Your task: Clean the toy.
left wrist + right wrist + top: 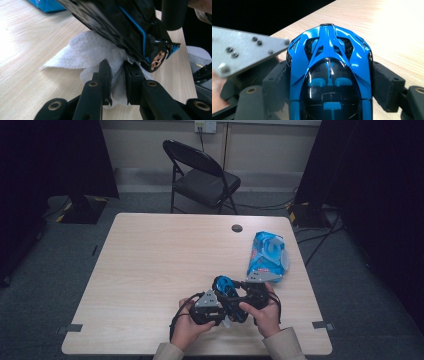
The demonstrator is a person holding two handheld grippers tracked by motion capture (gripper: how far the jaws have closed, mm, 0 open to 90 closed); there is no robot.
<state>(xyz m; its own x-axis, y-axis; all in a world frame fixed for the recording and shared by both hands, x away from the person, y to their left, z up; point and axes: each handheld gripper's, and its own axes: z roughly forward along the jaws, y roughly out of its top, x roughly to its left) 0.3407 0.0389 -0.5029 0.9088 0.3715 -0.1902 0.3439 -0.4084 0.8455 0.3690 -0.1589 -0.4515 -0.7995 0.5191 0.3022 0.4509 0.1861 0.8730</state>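
A blue and black toy car point(225, 285) is held above the table's near edge between both grippers. My right gripper point(239, 295) is shut on the car point(329, 57), its pads pressing both sides of the body, roof facing the camera. My left gripper point(117, 75) is shut on a crumpled white tissue point(90, 50), which touches the car's dark underside point(125, 22) near a wheel. In the high view the left gripper point(220, 312) sits just left of the car, with a bit of tissue point(228, 321) showing below it. The left gripper's grey plate point(244, 52) lies beside the car.
A blue wipes packet point(268, 256) lies on the wooden table point(150, 270) at the right, just beyond the right hand. A round cable hole point(237, 228) sits near the far edge. A black folding chair point(202, 175) stands behind the table.
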